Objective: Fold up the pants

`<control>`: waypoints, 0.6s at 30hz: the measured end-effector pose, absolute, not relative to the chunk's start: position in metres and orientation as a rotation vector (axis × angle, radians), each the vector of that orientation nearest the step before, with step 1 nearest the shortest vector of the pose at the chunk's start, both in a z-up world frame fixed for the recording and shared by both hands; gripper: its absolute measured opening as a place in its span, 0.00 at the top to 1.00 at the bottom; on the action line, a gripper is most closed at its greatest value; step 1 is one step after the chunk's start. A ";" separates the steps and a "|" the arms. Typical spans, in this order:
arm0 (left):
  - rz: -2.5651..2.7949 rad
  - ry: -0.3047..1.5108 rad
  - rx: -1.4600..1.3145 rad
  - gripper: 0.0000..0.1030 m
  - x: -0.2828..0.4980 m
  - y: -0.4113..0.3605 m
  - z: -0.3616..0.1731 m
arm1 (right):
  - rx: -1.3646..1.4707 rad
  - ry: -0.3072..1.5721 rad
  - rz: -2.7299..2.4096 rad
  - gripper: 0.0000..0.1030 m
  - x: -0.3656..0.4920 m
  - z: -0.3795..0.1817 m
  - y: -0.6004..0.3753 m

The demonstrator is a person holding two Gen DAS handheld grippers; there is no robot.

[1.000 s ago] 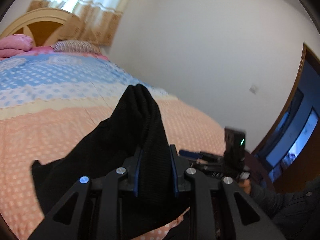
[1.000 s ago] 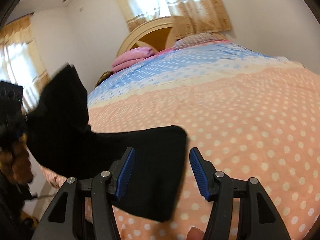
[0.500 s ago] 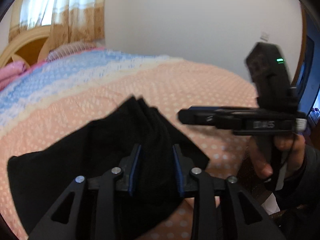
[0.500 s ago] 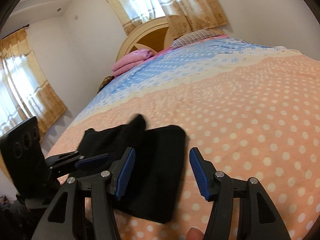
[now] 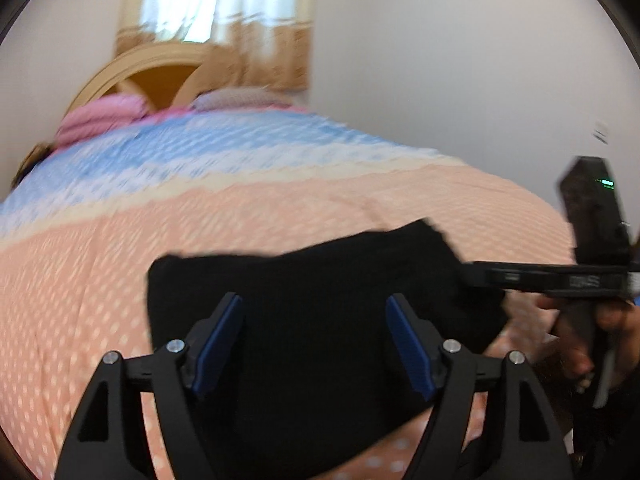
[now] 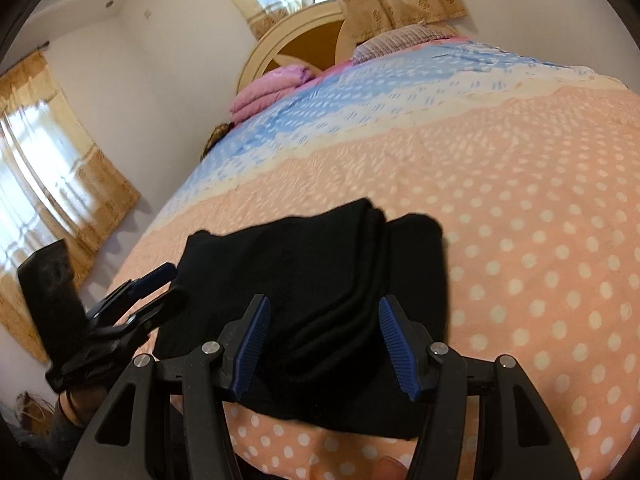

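Observation:
The black pants lie folded in a stacked bundle on the polka-dot bedspread near the bed's front edge; they also show in the right wrist view. My left gripper is open and empty, its jaws wide apart just above the pants. My right gripper is open and empty, hovering over the near end of the bundle. The right gripper also shows in the left wrist view at the pants' right edge. The left gripper shows in the right wrist view at their left edge.
The bed is covered in a peach spread with white dots, then blue and white bands. Pink folded bedding and a striped pillow lie by the wooden headboard. Curtained windows and white walls stand behind.
My left gripper has opened and let go of the pants, which dropped folded onto the bed. My right gripper stayed open and moved over the bundle.

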State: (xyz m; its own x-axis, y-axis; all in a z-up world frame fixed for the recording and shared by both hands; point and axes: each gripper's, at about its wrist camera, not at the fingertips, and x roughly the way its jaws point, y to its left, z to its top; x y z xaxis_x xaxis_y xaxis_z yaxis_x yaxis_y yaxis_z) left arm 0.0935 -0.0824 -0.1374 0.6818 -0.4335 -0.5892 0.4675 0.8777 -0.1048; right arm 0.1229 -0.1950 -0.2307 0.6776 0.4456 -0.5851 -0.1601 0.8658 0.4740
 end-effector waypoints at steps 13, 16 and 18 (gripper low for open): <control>-0.437 0.659 0.017 0.03 0.105 -0.072 -0.150 | 0.350 0.705 0.324 0.86 0.100 -0.218 -0.206; -0.407 0.705 0.045 0.02 0.115 -0.071 -0.166 | 0.416 0.781 0.279 0.86 0.112 -0.246 -0.222; -0.406 0.740 0.052 0.02 0.119 -0.071 -0.177 | 0.446 0.800 0.298 0.84 0.114 -0.256 -0.226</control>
